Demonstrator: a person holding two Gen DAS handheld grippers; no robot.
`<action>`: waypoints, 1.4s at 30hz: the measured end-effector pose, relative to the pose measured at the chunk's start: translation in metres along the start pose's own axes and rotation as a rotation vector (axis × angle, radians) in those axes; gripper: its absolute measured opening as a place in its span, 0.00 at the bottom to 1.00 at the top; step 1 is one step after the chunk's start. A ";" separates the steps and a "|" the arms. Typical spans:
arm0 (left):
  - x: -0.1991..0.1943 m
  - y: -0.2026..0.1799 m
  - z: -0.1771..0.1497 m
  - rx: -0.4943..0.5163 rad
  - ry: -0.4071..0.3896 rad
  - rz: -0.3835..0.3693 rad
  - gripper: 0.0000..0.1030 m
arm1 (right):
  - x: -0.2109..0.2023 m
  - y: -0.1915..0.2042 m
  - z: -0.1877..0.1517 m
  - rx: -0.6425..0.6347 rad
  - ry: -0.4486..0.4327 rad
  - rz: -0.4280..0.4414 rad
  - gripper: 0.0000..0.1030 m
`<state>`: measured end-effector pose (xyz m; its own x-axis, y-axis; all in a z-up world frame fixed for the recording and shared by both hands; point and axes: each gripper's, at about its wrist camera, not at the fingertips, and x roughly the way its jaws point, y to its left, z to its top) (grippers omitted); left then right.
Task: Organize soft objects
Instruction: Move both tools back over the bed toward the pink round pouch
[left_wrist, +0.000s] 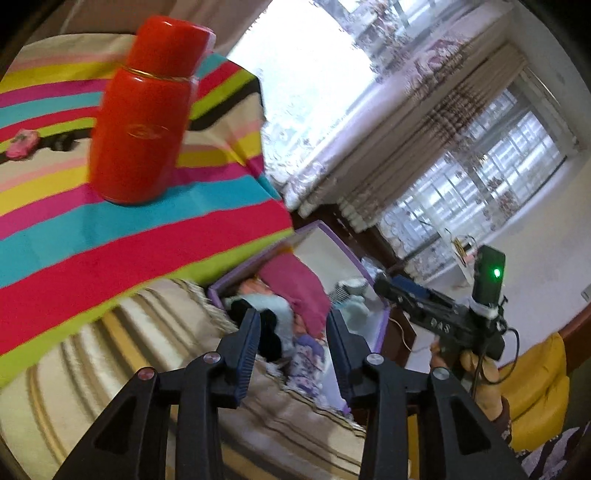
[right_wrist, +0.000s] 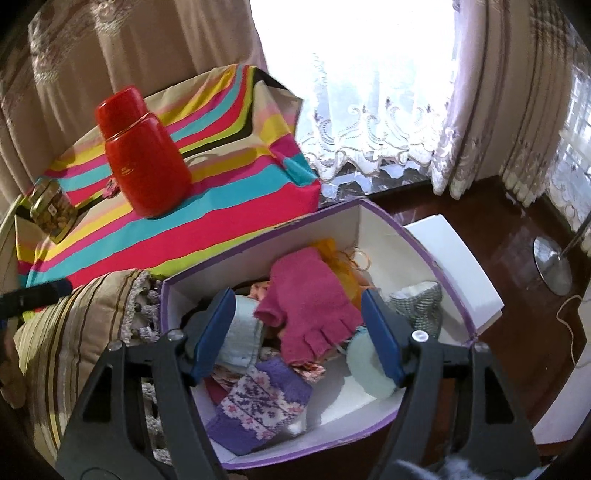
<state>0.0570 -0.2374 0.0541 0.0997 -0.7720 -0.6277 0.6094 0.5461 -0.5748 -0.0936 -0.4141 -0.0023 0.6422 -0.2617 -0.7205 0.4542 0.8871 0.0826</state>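
Pink glove (right_wrist: 310, 306) in box (right_wrist: 373, 225): soft, light, floppy; pinch at cuff. Right gripper (right_wrist: 297, 328) & left gripper (left_wrist: 291, 345) both agape, empty.

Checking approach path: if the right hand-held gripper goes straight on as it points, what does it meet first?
Most likely the pink fingerless glove, lying on top of the pile in the purple-edged box. The right hand-held gripper is open around that line with nothing held. Depth is unclear.

"DAS" on right hand-held gripper (left_wrist: 380, 286)
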 end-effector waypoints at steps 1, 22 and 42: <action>-0.004 0.004 0.001 -0.003 -0.011 0.014 0.38 | 0.002 0.005 0.000 -0.010 0.005 0.005 0.71; -0.086 0.130 0.015 -0.174 -0.165 0.253 0.38 | 0.038 0.184 0.023 -0.302 0.068 0.268 0.71; -0.163 0.210 0.089 -0.254 -0.315 0.428 0.39 | 0.069 0.376 0.130 -0.528 -0.076 0.329 0.72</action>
<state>0.2391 -0.0262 0.0822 0.5480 -0.5040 -0.6676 0.2595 0.8612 -0.4371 0.2014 -0.1481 0.0686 0.7477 0.0477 -0.6623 -0.1283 0.9890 -0.0737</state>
